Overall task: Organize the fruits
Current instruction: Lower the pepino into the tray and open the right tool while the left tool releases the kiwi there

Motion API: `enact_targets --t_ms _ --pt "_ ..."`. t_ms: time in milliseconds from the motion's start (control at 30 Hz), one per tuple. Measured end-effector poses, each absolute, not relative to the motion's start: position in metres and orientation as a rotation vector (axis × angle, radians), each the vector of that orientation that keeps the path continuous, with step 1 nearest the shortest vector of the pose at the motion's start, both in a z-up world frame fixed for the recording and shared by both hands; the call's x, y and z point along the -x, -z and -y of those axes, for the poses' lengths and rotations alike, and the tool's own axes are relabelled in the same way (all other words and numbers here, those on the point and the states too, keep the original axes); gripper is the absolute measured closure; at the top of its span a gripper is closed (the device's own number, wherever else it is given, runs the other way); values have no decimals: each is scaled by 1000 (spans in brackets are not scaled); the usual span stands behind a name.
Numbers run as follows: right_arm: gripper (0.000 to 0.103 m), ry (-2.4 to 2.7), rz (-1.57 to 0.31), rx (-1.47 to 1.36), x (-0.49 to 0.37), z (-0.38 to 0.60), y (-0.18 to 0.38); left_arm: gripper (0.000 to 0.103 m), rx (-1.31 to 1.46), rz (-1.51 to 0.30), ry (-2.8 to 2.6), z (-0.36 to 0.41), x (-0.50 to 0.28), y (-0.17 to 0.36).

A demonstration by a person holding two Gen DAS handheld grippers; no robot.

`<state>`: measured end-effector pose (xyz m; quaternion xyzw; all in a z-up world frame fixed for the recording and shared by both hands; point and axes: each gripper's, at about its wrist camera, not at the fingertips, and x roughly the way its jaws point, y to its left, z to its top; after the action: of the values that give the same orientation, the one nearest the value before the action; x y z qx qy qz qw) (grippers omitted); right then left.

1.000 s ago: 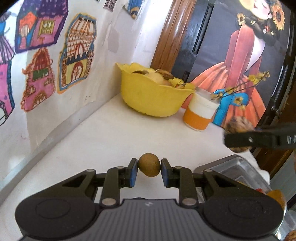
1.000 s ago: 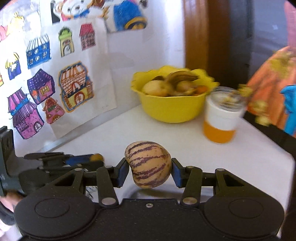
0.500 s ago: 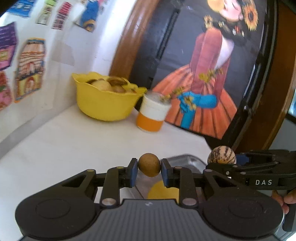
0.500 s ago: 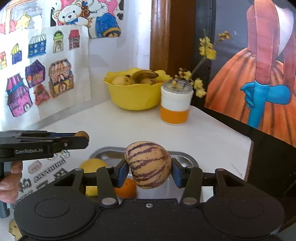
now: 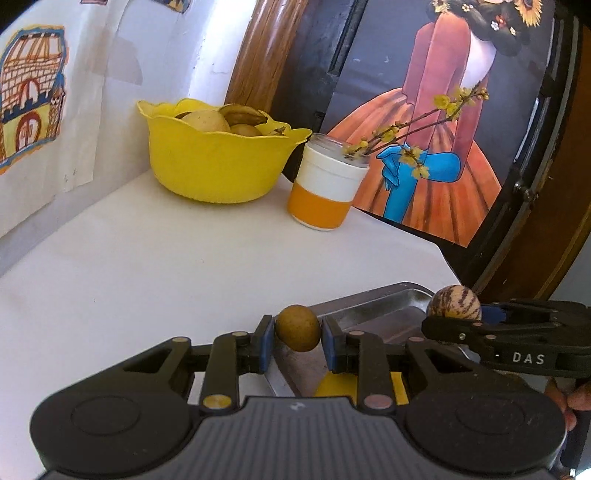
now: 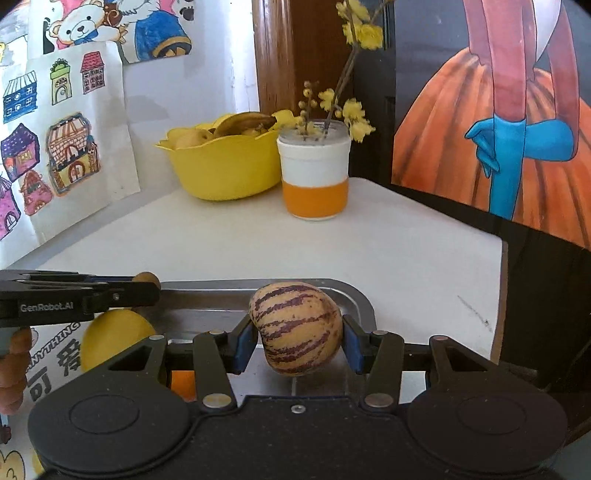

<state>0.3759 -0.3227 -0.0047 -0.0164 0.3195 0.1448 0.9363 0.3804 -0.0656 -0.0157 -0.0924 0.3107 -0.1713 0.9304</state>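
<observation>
While clamping striped fruit (image 6: pixel 297 326), right gripper (image 6: pixel 298 343) reads "DAS"; left gripper (image 5: pixel 297 341), "GenRobot.AI", pinches brown fruit (image 5: pixel 297 328).

a white tabletop (image 6: pixel 229 243) runs to a far corner where a white wall (image 5: pixel 173 48) meets a brown wooden post (image 6: pixel 291 55). children's drawings of houses (image 6: pixel 70 155) and a teddy bear picture (image 6: pixel 85 26) are stuck to the wall on the left. on the right stands a dark-framed painting of a figure in an orange skirt (image 5: pixel 436 162) with a blue bow, and daylight falls softly across the tabletop.
</observation>
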Motion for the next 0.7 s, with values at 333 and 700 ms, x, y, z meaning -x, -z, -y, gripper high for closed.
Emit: enact_targets --t_ms 333,700 --pt "52 -308 -667 39 -386 318 11 73 169 -622 369 65 -380 16" --pt "52 -312 -672 52 -385 313 9 71 168 -616 375 65 -379 16"
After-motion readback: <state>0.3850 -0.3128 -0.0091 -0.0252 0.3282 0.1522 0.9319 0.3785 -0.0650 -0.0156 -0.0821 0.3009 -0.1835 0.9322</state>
